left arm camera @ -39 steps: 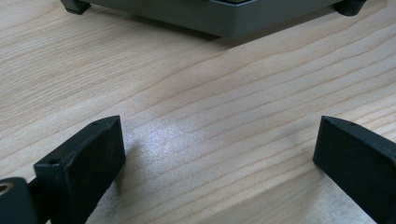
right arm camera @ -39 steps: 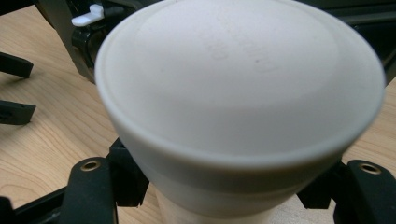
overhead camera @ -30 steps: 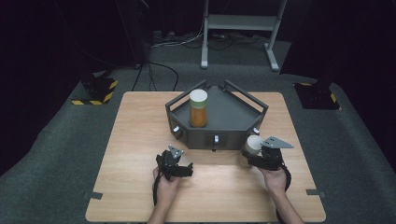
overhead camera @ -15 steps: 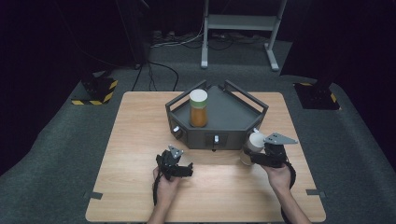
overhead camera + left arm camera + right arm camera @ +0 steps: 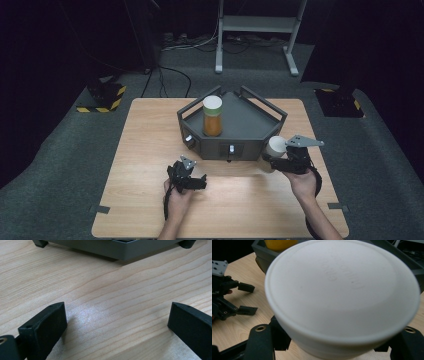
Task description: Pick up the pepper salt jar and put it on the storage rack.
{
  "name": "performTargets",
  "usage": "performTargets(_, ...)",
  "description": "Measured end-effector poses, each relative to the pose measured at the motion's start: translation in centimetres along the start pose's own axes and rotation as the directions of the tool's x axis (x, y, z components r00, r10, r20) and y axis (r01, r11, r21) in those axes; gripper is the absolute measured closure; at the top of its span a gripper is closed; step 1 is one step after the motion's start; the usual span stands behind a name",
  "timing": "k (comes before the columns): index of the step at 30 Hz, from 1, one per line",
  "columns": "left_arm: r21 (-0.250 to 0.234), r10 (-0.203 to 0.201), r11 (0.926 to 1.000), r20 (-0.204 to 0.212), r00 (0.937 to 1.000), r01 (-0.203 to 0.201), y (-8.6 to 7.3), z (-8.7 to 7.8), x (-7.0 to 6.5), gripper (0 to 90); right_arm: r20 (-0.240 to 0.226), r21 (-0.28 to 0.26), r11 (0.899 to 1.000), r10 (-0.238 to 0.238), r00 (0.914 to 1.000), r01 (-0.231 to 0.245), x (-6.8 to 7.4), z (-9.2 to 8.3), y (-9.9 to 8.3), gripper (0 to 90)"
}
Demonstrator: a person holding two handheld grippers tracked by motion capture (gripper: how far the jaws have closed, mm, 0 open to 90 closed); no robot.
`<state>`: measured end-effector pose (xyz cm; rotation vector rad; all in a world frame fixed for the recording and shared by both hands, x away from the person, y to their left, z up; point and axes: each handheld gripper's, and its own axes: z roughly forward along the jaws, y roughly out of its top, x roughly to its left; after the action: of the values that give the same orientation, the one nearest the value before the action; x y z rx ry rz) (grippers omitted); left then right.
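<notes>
Two jars matter here, and the grey tray (image 5: pixel 250 125) is the thing to read them against. One jar with orange contents (image 5: pixel 212 121) stands upright inside the tray, near its left rear wall, its white cap on; that looks like the pattern you are working toward. The second, a white-capped jar (image 5: pixel 275 147), is clamped in your right gripper (image 5: pixel 281 162) just off the tray's front right corner, clear of the counter (image 5: pixel 150 150) and about level with the tray's rim. The right gripper view shows why the hold looks as it does: the white-capped jar's cap (image 5: pixel 342 290) faces the camera and the black jaws sit low on either side of the body beneath it, so you grip the narrower body and leave the cap free. That keeps the jar upright, which should let it go over the tray's wall and stand on its base, I judge, somewhere in the open floor to the right of the orange one. Your left gripper (image 5: pixel 197 180) rests on the counter in front of the tray's front wall, well apart from both jars; in the left gripper view its jaws stand wide apart with bare wood between them, grasping nothing. Parked there it stays out of the right hand's path while remaining near enough to steady the tray if it slides.
</notes>
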<state>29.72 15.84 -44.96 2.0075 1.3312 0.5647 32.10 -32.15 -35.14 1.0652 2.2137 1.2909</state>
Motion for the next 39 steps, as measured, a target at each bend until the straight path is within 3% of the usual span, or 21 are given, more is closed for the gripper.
performTargets(22,0.0,0.001,1.0,0.0,1.0,-0.001,0.0,0.0,0.0,2.3,-0.03,-0.035,0.999,0.0,0.9995,-0.001,-1.0,-1.9,4.8,34.2)
performTargets(39,0.0,0.0,1.0,0.0,1.0,0.0,0.0,0.0,0.0,2.3,-0.032,-0.034,0.999,-0.008,0.9994,0.007,-1.1,-1.2,8.0,34.3)
